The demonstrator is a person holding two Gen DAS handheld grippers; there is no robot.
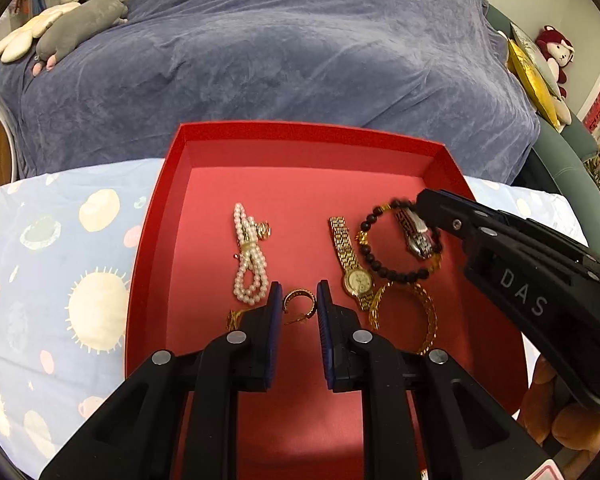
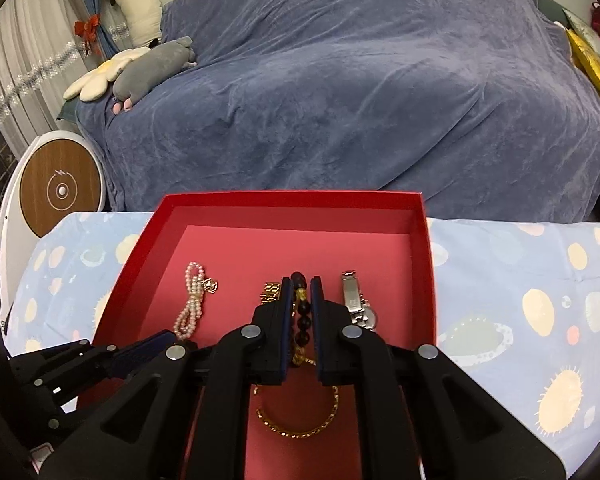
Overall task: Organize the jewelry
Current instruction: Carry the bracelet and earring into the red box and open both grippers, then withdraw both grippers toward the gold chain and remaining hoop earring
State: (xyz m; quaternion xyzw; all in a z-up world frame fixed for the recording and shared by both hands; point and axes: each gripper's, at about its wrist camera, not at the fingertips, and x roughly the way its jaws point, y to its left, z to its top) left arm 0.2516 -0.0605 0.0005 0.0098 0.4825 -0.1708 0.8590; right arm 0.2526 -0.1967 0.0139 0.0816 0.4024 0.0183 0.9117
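Observation:
A red tray holds the jewelry: a pearl bracelet, a gold watch, a black bead bracelet, a silver watch, a gold chain bracelet and a gold hoop earring. My left gripper is open, its fingers either side of the earring. My right gripper has narrowly parted jaws around the bead bracelet, which lies on the tray floor. The silver watch lies just right of it, the gold chain under it.
The tray sits on a light blue cloth with sun and planet prints. Behind is a sofa under a blue blanket with plush toys. A round wooden-faced device stands at left.

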